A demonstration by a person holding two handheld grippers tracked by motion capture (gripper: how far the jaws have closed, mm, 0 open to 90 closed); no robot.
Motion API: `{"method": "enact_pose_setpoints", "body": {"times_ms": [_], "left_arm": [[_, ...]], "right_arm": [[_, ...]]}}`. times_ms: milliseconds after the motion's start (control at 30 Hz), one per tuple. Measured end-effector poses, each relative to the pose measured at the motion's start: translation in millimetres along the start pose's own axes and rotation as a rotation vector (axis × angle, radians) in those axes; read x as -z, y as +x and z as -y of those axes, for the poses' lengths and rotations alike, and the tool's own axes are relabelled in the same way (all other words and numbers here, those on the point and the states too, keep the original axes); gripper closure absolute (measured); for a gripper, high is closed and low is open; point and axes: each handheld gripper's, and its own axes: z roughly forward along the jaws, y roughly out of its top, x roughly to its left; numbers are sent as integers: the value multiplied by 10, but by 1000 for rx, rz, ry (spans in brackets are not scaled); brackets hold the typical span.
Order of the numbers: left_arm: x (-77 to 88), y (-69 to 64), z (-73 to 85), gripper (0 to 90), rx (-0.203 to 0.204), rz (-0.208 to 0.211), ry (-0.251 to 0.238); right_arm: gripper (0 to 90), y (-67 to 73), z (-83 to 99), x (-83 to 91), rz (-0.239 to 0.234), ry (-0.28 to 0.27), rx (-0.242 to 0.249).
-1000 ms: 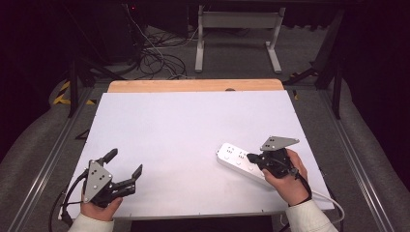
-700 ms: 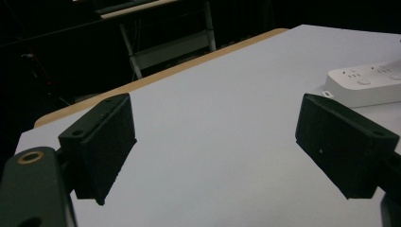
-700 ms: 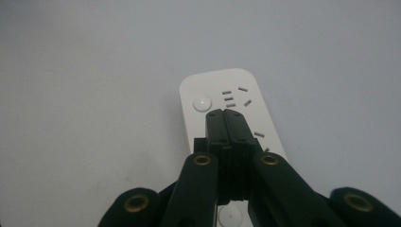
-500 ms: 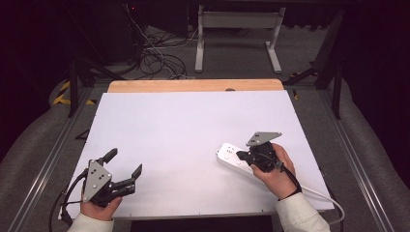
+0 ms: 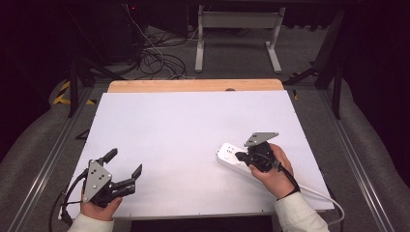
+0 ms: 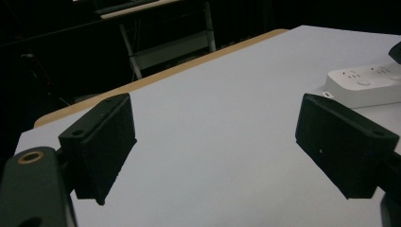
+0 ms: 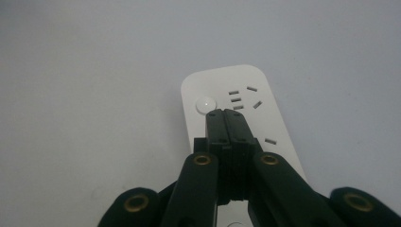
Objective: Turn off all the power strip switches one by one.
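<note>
One round button (image 7: 206, 103) beside closed jaws, power strip (image 5: 232, 158)

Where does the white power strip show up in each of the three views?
High view: the white power strip lies right of centre on the white table, partly under the right tongs.
Left gripper view: at the right edge, past the right-hand jaw.
Right gripper view: centre, running up from the shut jaws.
Shared landmark: the strip's round button by its rounded end.
</note>
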Motion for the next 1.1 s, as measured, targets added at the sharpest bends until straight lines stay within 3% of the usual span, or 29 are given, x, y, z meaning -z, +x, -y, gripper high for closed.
{"method": "enact_pose_setpoints", "body": {"times_ms": [433, 1100], "left_arm": [[2, -1, -1, 134, -3, 1, 0], [7, -3, -1, 134, 0, 1, -1]], "right_arm": [[900, -12, 27, -103, 2, 64, 3], [900, 11, 48, -155, 6, 90, 13]]}}
